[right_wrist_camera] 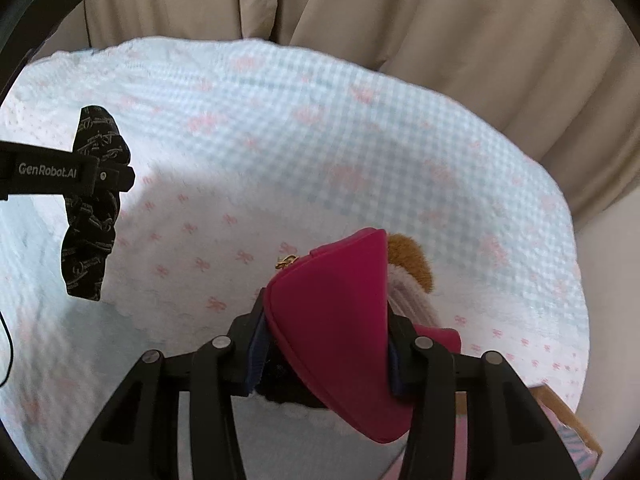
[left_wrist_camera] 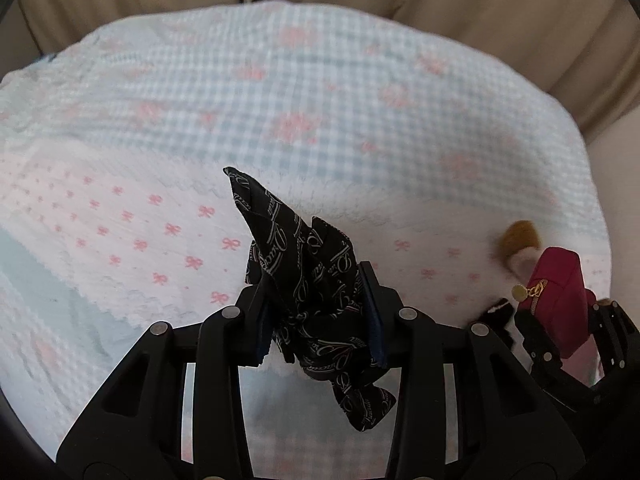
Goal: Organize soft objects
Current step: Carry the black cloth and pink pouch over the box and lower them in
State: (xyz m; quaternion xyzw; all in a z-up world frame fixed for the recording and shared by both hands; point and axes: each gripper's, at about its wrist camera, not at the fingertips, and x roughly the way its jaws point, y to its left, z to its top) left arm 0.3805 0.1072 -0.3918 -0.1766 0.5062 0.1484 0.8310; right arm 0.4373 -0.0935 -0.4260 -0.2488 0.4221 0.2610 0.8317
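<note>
I have two grippers, and each one has a single soft thing pinched in it. My left gripper (left_wrist_camera: 318, 312) is clamped on one black scarf (left_wrist_camera: 304, 280) printed with pale script lettering; the cloth is bunched between the pads, one pointed end sticking up past the fingertips and another tail hanging down below them. It is lifted clear of the bedspread (left_wrist_camera: 280, 112), over the near middle of it. From my right wrist view the same scarf (right_wrist_camera: 94, 200) shows at the left edge, draped above and below the left gripper's finger.

My right gripper (right_wrist_camera: 324, 344) is closed on one magenta zip pouch (right_wrist_camera: 340, 320) with a gold zipper pull (right_wrist_camera: 285, 261). The pouch sits wedged between the pads, tilted, over the near right part of the bedspread (right_wrist_camera: 320, 120). Just behind it one brown-and-cream plush toy (right_wrist_camera: 412, 268) peeks out; I cannot tell whether it touches the pouch. In the left wrist view the pouch (left_wrist_camera: 560, 292) and the plush toy (left_wrist_camera: 520, 240) show near the right edge.

One beige curtain (right_wrist_camera: 400, 20) hangs behind the far edge. At the near right corner, the corner of one cardboard box (right_wrist_camera: 568, 420) shows.
</note>
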